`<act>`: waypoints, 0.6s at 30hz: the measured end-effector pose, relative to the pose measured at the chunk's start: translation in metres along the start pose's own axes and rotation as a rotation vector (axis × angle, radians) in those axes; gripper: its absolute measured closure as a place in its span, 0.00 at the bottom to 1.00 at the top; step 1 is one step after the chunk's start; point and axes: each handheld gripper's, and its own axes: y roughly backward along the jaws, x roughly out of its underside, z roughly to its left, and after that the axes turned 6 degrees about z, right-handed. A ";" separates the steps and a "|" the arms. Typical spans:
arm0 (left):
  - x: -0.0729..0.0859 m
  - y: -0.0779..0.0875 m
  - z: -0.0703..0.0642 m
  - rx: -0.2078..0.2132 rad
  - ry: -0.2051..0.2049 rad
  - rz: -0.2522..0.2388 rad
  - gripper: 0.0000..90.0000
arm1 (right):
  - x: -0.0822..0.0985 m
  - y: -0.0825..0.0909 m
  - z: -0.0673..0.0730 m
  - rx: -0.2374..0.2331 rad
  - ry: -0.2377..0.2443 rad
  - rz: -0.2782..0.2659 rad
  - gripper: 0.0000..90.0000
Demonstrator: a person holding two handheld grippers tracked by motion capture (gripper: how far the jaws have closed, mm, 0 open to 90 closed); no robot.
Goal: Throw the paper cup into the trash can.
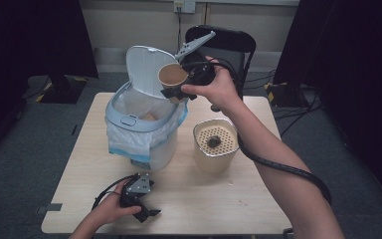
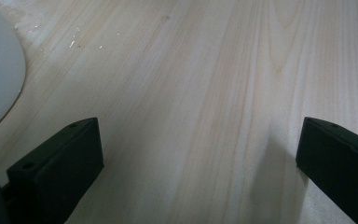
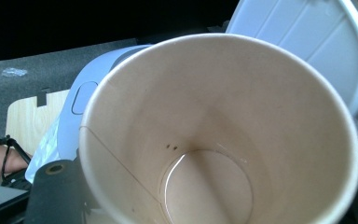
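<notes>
You are working in a staged recording room, not a home. A lone light-wood table (image 1: 219, 199) stands on grey carpet (image 1: 30, 149), with black curtains (image 1: 30, 35) hung at both sides. Cables trail across the floor (image 1: 288, 107), a wall socket (image 1: 184, 6) sits behind, and a black folding chair (image 1: 229, 42) waits at the far edge.
</notes>
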 end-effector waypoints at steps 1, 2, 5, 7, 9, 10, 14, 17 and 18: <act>0.000 0.000 0.000 0.000 0.000 0.000 0.00 | -0.001 -0.002 0.000 -0.003 0.001 -0.003 0.28; 0.000 0.000 0.000 0.000 0.000 0.000 0.00 | -0.001 -0.003 0.000 -0.006 0.000 -0.002 0.28; 0.000 0.000 0.000 0.000 0.000 0.000 0.00 | -0.003 -0.008 0.000 -0.012 -0.001 -0.002 0.28; 0.000 0.000 0.000 0.000 0.000 0.000 0.00 | -0.005 -0.012 0.001 -0.016 -0.004 -0.002 0.28; 0.000 0.000 0.000 0.000 0.000 0.000 0.00 | -0.007 -0.015 0.001 -0.016 0.003 0.000 0.28; 0.000 0.000 0.000 0.000 0.000 0.000 0.00 | -0.007 -0.016 0.002 -0.015 0.000 0.000 0.28; 0.000 0.000 0.000 0.000 0.000 0.000 0.00 | -0.009 -0.024 0.002 -0.018 0.004 0.011 0.28; 0.000 0.000 0.000 0.000 0.000 0.000 0.00 | -0.010 -0.030 0.003 -0.025 0.001 0.010 0.28; 0.000 0.000 0.000 0.000 0.000 0.000 0.00 | -0.010 -0.031 0.003 -0.025 -0.002 0.009 0.28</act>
